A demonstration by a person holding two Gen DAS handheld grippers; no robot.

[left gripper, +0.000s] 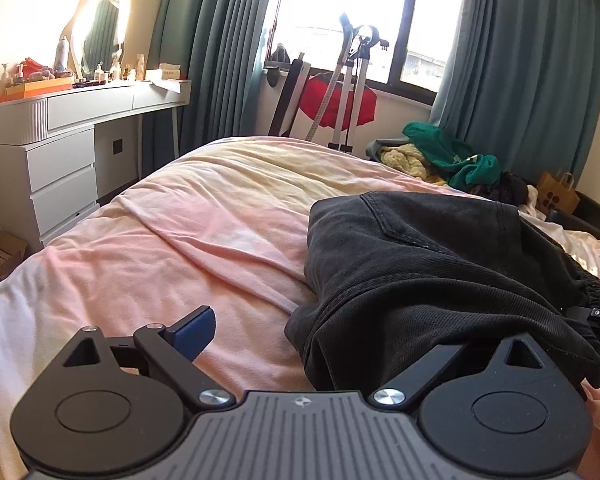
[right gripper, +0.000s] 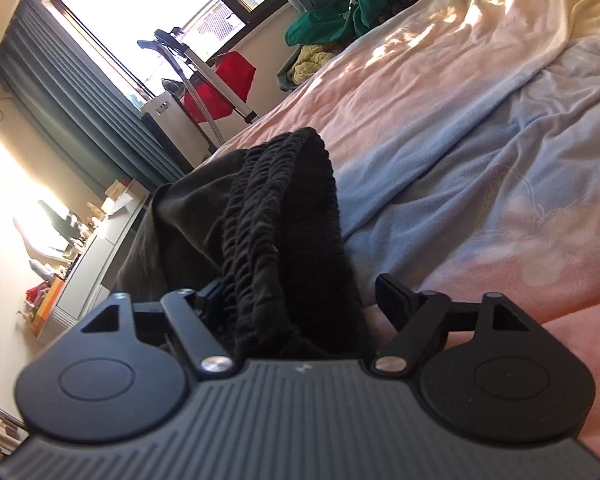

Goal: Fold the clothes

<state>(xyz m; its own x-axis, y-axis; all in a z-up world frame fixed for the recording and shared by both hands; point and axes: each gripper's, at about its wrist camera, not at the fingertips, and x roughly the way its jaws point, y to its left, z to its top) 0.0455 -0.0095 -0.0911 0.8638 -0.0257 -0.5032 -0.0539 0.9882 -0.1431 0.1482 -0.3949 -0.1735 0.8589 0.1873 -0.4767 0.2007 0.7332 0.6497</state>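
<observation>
Black soft denim shorts (left gripper: 440,272) flop limply on the pink bedsheet (left gripper: 180,240); both grippers (left gripper: 324,340) (right gripper: 300,304) gape wide around them — pinch the elastic waistband (right gripper: 268,208).

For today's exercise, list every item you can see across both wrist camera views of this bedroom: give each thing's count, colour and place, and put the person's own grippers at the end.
Black garment: one, black, on the bed, elastic waistband between the right gripper's fingers.
Bed cover: one, pink and cream, across the bed.
Clothes pile: one heap, green and yellow, at the bed's far corner.
Red cloth: one, red, under the window.
Garment steamer stand: one, silver and black, by the window.
Curtains: teal, on both sides of the window.
Dressing table: one, white, left wall, toiletries on top.
Paper bag: one, brown, far right.
Left gripper: open, garment draped over one side.
Right gripper: open around the waistband.
</observation>
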